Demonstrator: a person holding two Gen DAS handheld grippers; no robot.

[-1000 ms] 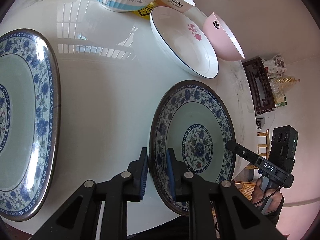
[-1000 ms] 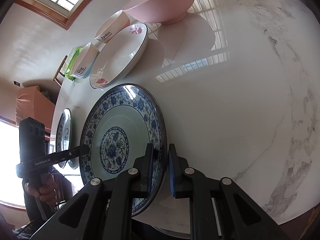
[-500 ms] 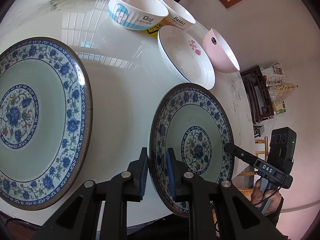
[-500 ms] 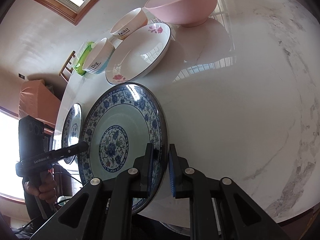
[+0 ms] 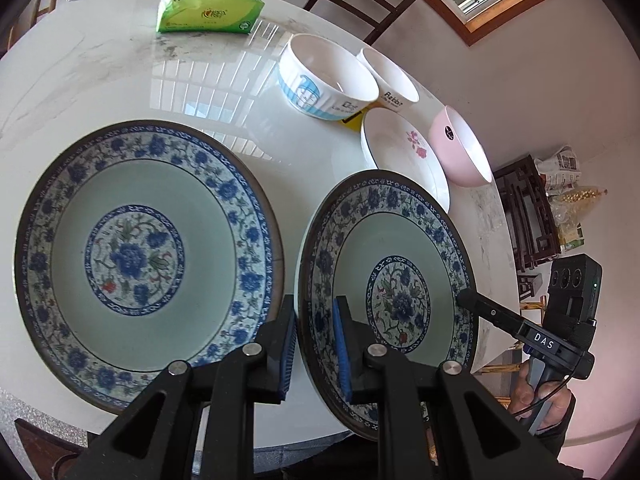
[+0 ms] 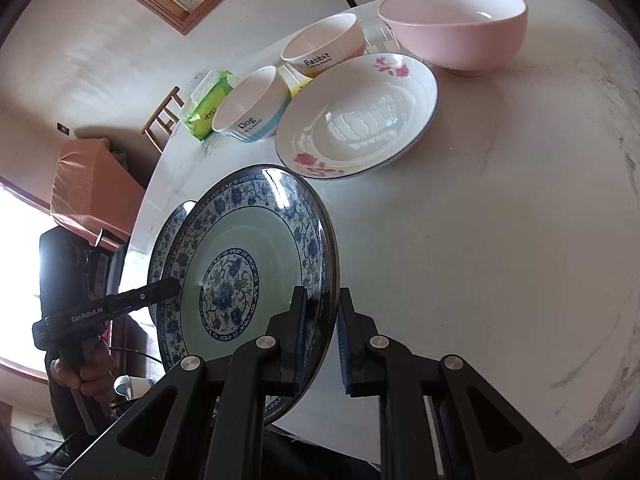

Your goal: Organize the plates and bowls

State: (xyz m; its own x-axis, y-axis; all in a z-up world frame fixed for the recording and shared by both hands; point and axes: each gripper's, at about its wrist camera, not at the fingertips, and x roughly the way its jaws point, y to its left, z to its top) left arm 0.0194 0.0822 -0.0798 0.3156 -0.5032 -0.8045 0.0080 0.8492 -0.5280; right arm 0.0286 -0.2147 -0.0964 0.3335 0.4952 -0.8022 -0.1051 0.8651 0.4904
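1. Plate [image 5: 384,280], blue-patterned and tilted, is lifted above the worktop [image 5: 120,92] beside its twin [image 5: 148,256].
2. Left claw [image 5: 314,344] and right claw [image 6: 322,340] each pinch opposite rims.
3. Glazed ceramic: likely stiff, heavy, slippery, breakable; rim grips suit it.

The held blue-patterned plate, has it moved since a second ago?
Yes. The held plate has lifted off the table, away from the floral plate.
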